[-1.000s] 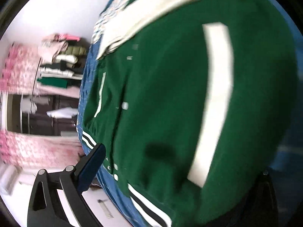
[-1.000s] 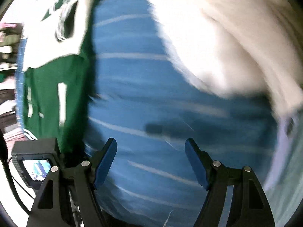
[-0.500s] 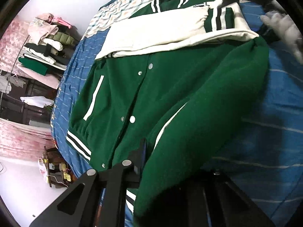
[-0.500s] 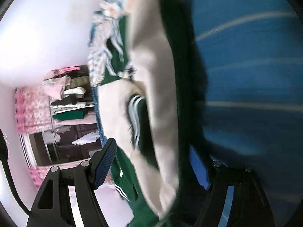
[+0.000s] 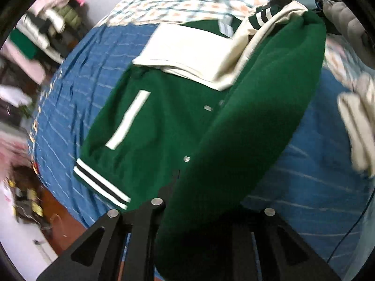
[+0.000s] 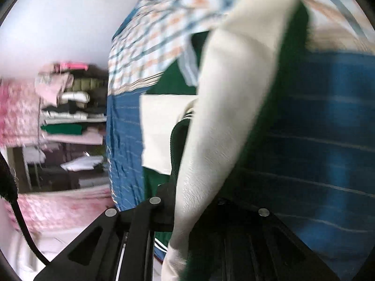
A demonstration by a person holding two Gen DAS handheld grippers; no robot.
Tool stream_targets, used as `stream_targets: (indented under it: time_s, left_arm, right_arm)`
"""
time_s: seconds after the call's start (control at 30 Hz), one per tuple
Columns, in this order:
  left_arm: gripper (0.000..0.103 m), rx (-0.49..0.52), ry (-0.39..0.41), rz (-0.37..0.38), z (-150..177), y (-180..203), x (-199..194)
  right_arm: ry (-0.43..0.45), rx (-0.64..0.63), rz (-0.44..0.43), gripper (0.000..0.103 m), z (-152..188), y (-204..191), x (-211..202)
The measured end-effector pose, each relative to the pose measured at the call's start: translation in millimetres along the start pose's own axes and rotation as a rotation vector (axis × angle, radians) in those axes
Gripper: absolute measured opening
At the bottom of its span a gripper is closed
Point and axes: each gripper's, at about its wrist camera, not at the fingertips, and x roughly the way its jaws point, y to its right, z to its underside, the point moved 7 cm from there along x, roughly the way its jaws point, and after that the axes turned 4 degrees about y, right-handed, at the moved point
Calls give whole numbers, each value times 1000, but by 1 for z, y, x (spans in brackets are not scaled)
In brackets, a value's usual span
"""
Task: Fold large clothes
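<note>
A green varsity jacket (image 5: pixel 152 121) with white stripes lies on the blue bed cover (image 5: pixel 77 75), one cream sleeve (image 5: pixel 187 46) folded across its chest. My left gripper (image 5: pixel 199 201) pinches the jacket's right hem edge and holds that green side (image 5: pixel 257 128) up in a raised fold; its jaws are easing open slightly with the cloth still between them. My right gripper (image 6: pixel 194 199) is closing on the other cream sleeve (image 6: pixel 234 93), which hangs lifted above the bed cover (image 6: pixel 328 121). In the left wrist view that sleeve's striped cuff (image 5: pixel 264 16) is raised at the top right.
A checked quilt (image 5: pixel 175 2) covers the bed's far end. A pale garment (image 5: pixel 358 126) lies on the bed at the right. Shelves with stacked clothes (image 6: pixel 68 107) stand beyond the bed's left side, and a brown floor (image 5: pixel 63 213) shows past the near corner.
Both grippers closed on the jacket and rose. The left lifted the green right side off the bed; the right lifted the cream sleeve and carried it toward the jacket's middle.
</note>
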Motion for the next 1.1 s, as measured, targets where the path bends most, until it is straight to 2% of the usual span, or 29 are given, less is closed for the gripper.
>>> stream_targets:
  time_s: [0.03,0.13,0.23,0.3,0.37,0.47,0.5,0.53,0.6,0.63,0.67,0.7,0.77,0.8,0.83,0.9,0.93,1.03,1.1]
  left_arm:
    - [16,-33,-4,13,-6,-20,1]
    - [18,-138,-27,46,-20,-83,14]
    - [18,-239,-79,92,-24,-140,48]
    - [19,-298,-105,122,-21,-170,78]
    - [20,-372,-157,172,-12,-195,111]
    - [29,-476,-231,245,2,-221,151]
    - [29,-537,-239,310,6,-230,158]
    - [29,-571,-238,344,7,-235,158]
    - [32,-677,-226,441,11,-252,155]
    - [33,-701,-223,459,12,-256,152]
    - [41,-738,-222,465,16,-265,147]
    - [60,-762,-226,444,20,-274,143]
    - [80,-801,-207,377,32,-292,129]
    - [80,-809,-188,339,38,-302,122]
    - [80,-792,-178,269,44,-309,113]
    - [80,-737,-161,197,45,-309,106]
    - [80,-715,-157,175,44,-305,106]
    - [80,-662,-184,162,48,-278,123]
    - [80,-596,-215,59,50,-259,151]
  right_arm:
    - [-9,-21,29,14,0,-20,-1]
    - [-37,-88,136,13,-6,-87,40]
    - [-70,-135,212,13,-7,-135,92]
    - [-110,-166,258,13,-4,-164,145]
    - [-147,-182,305,14,-4,-175,188]
    - [-196,-194,398,16,1,-179,261]
    - [-204,-199,421,17,4,-171,270]
    - [-214,-204,444,25,11,-157,272]
    - [-226,-221,481,33,12,-154,286]
    - [-231,-233,477,41,14,-152,290]
    - [-239,-240,459,52,12,-165,309]
    - [-253,-246,417,55,13,-171,311]
    - [-270,-241,272,58,13,-185,301]
    - [-269,-237,204,58,12,-190,290]
    - [-268,-232,141,58,11,-194,278]
    - [-244,-194,15,63,4,-189,239]
    - [-220,-184,1,70,0,-182,221]
    - [-127,-181,52,72,-17,-138,163]
    - [-80,-159,123,72,-29,-96,132]
